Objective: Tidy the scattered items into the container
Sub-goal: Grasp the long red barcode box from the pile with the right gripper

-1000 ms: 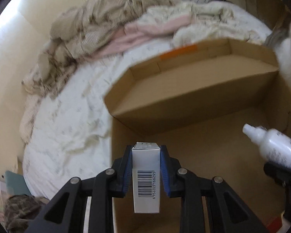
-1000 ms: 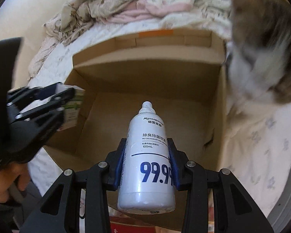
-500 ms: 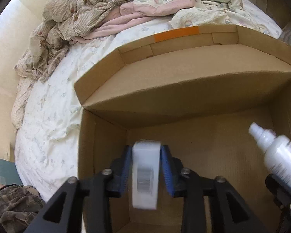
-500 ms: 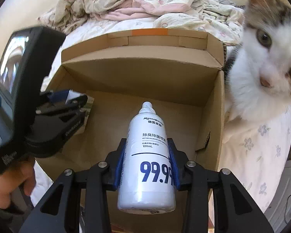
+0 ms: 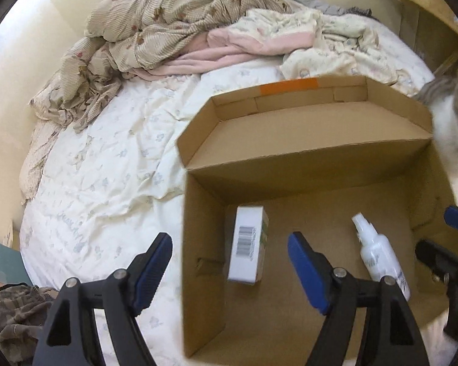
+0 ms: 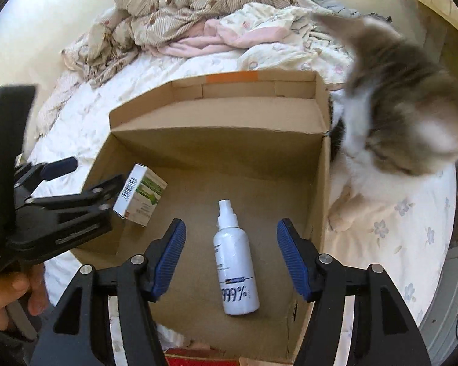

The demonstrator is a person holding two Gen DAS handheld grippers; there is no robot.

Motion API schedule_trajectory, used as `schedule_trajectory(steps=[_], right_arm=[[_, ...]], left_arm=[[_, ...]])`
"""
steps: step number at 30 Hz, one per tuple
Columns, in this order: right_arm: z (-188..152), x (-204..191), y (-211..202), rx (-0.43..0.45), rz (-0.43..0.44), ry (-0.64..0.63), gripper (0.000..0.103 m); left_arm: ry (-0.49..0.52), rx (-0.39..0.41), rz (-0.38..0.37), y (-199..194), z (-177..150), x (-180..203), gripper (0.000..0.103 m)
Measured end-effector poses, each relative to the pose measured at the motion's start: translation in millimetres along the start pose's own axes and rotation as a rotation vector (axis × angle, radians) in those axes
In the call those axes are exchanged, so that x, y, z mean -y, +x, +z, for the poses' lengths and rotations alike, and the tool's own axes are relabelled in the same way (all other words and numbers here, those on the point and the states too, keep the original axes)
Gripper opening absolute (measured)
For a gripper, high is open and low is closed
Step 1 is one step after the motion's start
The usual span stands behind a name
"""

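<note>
On the left, the left gripper (image 5: pixel 229 262) hangs over the near left corner of the box (image 5: pixel 320 140). Its jaws have just been opening and now stand released, with nothing pressed between the pads. The carton (image 5: pixel 248 245) lies on the box floor below them, close to the left wall, with the barcode side up. To the right, the bottle (image 6: pixel 233 257) also lies on the floor, near the middle, with its nozzle toward the far wall. The right gripper (image 6: pixel 231 259) is above it; its jaws have also just been opening, and the pads are apart from the bottle on both sides.

Both items seem delivered, so the step in hand is, I think, to withdraw cleanly. It is better to lift both grippers straight up with the jaws kept wide, so that no pad catches the carton or rolls the bottle. A cat (image 6: pixel 406 122) sits just beside the right wall of the box and looks blurred, so it may reach in. The right gripper should therefore rise slowly and avoid swinging toward it.
</note>
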State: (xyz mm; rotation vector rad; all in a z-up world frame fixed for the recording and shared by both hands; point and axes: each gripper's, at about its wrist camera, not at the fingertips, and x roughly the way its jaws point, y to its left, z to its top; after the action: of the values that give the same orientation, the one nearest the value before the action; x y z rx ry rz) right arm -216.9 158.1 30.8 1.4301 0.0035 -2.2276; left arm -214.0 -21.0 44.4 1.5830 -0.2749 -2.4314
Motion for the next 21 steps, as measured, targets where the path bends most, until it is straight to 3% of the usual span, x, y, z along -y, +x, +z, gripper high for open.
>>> schedule_trajectory(steps=[7, 13, 19, 21], right_arm=[[-17.6, -8.1, -40.3, 0.052, 0.053, -0.040, 0.067], [-43.1, 4.6, -81.7, 0.110, 0.045, -0.082, 0.067], [-76.7, 37.7, -65.7, -0.032, 0.060, 0.007, 0.067], [-86.9, 38.7, -53.9, -0.082, 0.012, -0.005, 0.067]], left_arm=[[-0.003, 0.048, 0.012, -32.8, -37.8, -21.5, 0.079], [-0.079, 0.039, -0.072, -45.6, -96.6, -44.6, 0.079], [-0.156, 0.115, -0.178, -55.1, -158.6, -61.2, 0.079], [-0.163, 0.099, -0.209, -49.2, -169.5, -60.8, 0.079]])
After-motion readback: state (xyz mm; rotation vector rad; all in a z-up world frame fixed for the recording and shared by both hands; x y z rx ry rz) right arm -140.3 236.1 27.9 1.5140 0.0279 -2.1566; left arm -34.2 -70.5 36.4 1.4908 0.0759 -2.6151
